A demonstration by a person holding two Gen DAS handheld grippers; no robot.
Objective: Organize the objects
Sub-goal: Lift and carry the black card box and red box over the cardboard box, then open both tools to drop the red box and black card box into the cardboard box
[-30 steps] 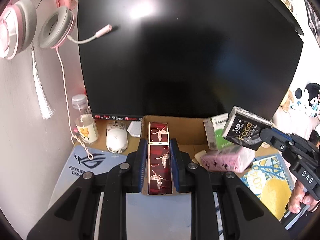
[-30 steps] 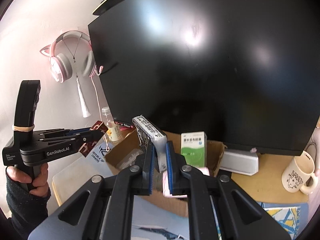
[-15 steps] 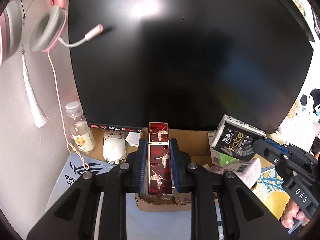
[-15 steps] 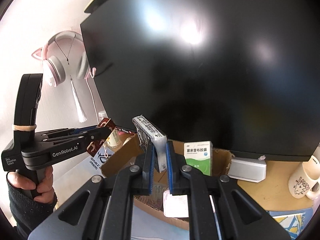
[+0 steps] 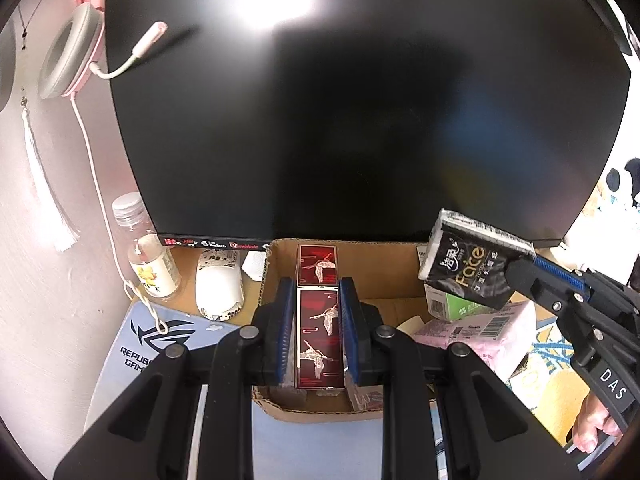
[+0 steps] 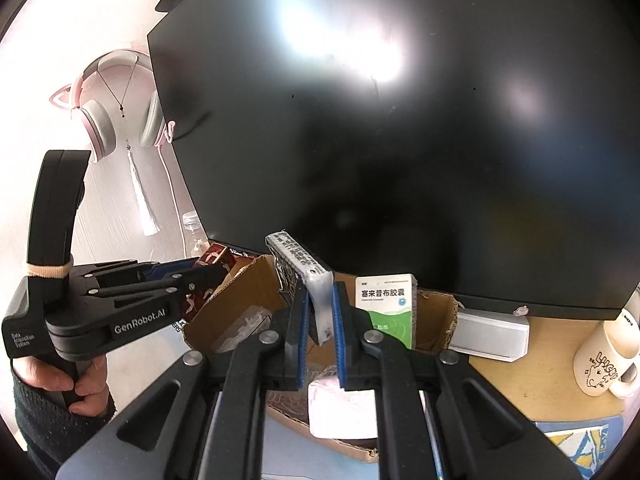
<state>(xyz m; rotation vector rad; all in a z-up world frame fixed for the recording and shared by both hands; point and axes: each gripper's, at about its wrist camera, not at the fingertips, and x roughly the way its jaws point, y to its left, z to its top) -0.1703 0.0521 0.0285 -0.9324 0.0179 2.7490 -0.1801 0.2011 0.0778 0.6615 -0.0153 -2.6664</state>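
Observation:
My left gripper point(image 5: 318, 300) is shut on a tall dark red box with white cranes point(image 5: 319, 312) and holds it over the left part of an open cardboard box point(image 5: 372, 264). My right gripper point(image 6: 320, 304) is shut on a black tissue pack point(image 6: 304, 272), above the same cardboard box point(image 6: 248, 284). The tissue pack point(image 5: 472, 260) and the right gripper point(image 5: 520, 272) also show at the right of the left wrist view. The left gripper point(image 6: 216, 274) with the red box point(image 6: 214, 260) shows at the left of the right wrist view. A green and white medicine box point(image 6: 386, 308) and a pink tissue pack point(image 5: 492, 328) lie in the cardboard box.
A large black monitor point(image 5: 360, 100) stands right behind the box. A white mouse point(image 5: 219, 286), a small bottle point(image 5: 148, 256) and a blue mouse mat point(image 5: 160, 344) lie to the left. Pink headphones point(image 6: 116, 116) hang on the wall. A white speaker point(image 6: 492, 332) and a mug point(image 6: 604, 360) stand to the right.
Both grippers have moved forward over the cardboard box, closer to the monitor, each still holding its object. The black tissue pack has shifted a little to the right in the left view.

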